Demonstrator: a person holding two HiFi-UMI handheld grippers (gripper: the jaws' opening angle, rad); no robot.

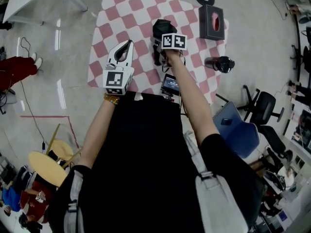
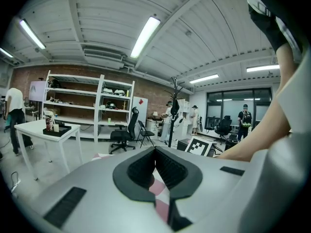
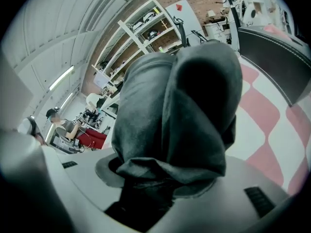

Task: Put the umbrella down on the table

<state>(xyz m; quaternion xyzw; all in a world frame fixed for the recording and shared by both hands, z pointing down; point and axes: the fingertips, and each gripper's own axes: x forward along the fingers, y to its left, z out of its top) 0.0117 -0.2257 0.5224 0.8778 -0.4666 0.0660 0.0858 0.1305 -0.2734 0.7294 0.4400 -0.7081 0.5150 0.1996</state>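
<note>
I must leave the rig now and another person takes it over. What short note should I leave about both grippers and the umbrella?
Left gripper: jaws together, nothing between them, over the near left part of the table.
Right gripper: closed on the near end of the folded black umbrella, which points away over the checkered cloth.
Done: the umbrella is over the table.
Left: I cannot tell whether it already rests on the cloth. Probably lower it flat, open the right jaws, then draw back.

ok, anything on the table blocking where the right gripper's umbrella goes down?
Nothing visible. The umbrella, held in the right gripper, is over bare checkered table; the black box and dark cylinder sit off to the right.
</note>
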